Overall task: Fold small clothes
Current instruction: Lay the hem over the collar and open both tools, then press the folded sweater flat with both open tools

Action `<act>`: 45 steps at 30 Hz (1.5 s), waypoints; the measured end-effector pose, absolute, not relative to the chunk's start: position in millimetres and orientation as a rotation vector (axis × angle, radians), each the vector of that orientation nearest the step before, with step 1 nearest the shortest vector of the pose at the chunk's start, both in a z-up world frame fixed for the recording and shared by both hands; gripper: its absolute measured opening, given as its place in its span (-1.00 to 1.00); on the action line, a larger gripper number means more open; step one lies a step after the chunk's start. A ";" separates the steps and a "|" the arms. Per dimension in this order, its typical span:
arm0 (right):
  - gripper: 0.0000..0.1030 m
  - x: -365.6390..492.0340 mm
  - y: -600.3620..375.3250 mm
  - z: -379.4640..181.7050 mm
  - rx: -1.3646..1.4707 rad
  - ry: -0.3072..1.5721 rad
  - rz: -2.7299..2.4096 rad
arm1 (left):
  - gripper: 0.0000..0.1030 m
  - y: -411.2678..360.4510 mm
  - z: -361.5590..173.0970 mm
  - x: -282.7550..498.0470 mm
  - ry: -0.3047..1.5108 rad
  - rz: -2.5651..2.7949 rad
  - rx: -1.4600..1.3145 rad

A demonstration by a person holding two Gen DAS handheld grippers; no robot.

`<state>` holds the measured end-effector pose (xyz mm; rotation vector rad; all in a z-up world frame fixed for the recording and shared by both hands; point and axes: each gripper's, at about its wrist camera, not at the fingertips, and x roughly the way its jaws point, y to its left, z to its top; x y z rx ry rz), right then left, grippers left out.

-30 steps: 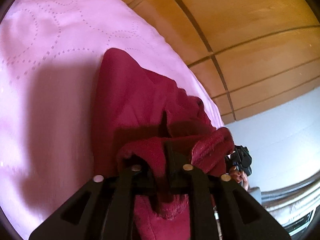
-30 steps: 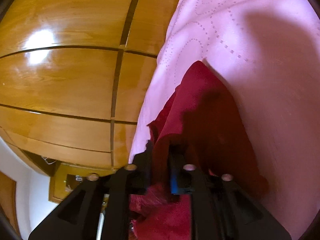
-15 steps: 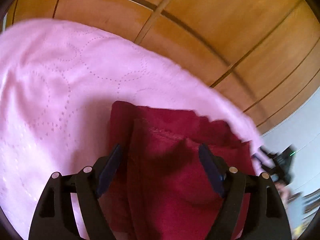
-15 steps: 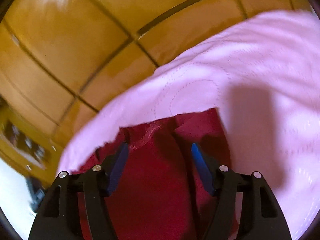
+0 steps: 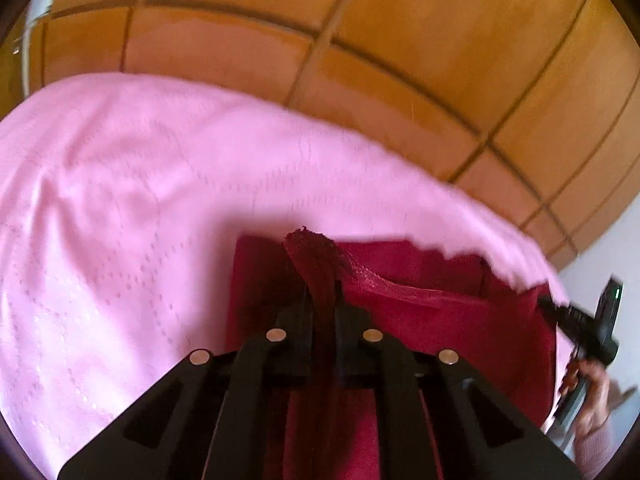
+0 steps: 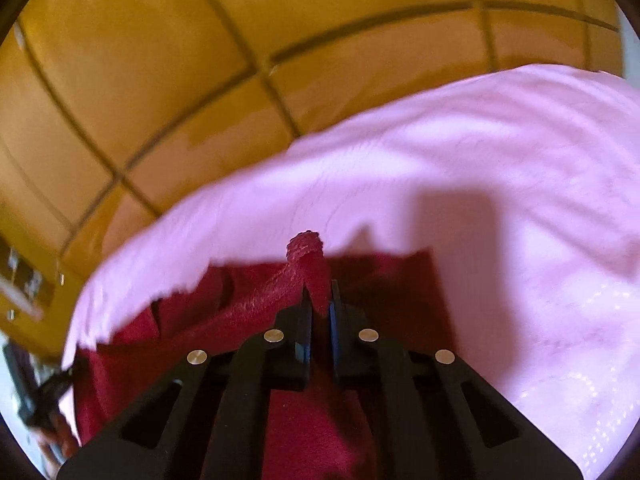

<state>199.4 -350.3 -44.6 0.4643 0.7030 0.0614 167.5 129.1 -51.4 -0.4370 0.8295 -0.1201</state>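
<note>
The left gripper and right gripper are each clamped tight on a pinched edge of the dark red garment, which lies on the pink quilted bedspread before wooden panelling.

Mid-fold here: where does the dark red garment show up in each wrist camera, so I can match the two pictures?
Left wrist view: the red garment fills the lower centre and right, its edge pinched in the left gripper.
Right wrist view: the garment fills the lower centre and left, its edge pinched in the right gripper.
Shared landmark: the pink bedspread under it, with wooden panelling behind.
</note>
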 end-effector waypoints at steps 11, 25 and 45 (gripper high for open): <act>-0.88 217.5 -348.3 -89.5 0.383 0.686 -0.062 | -0.77 111.8 -102.3 186.2 0.839 0.031 -0.343; -0.85 212.8 -352.2 -95.4 0.449 0.646 -0.037 | 0.11 108.4 -101.1 185.5 0.839 -0.054 -0.367; 0.14 189.1 -299.2 -61.8 0.167 0.633 0.071 | 0.56 14.6 -72.1 180.4 0.777 -0.116 -0.116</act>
